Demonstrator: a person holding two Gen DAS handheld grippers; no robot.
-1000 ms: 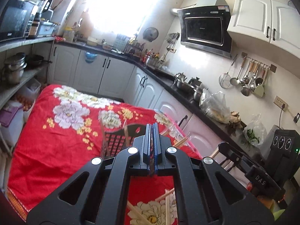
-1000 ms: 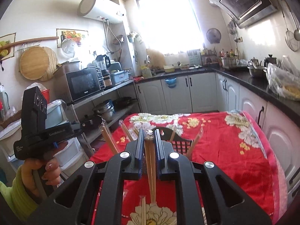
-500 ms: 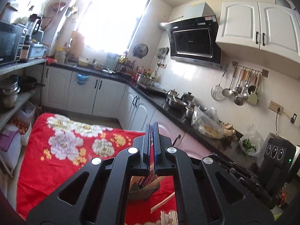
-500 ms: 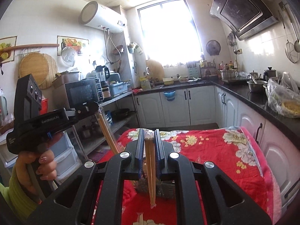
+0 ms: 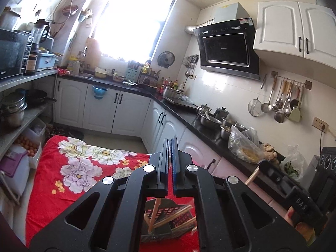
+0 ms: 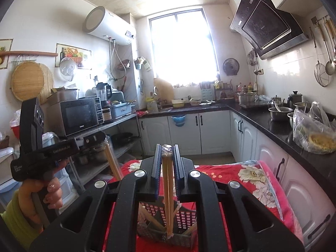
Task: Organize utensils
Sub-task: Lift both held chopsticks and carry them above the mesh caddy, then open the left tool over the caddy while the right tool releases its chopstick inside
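Right now my right gripper (image 6: 167,157) is clamped on a wrapped pair of chopsticks (image 6: 168,193) hanging down into the perforated utensil basket (image 6: 184,220) just below it. My left gripper (image 5: 169,157) pinches another chopstick (image 5: 154,212) over that basket, beyond which spreads the red floral cloth (image 5: 69,168).

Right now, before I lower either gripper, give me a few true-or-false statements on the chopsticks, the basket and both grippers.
1. The right gripper is shut on a wrapped pair of wooden chopsticks. True.
2. That pair hangs over the dark perforated plastic basket. True.
3. The basket is empty. False: several chopsticks already lean inside.
4. The left gripper is wide open. False: it is shut on a wooden chopstick.
5. The basket stands on a black counter. False: on the red floral cloth.
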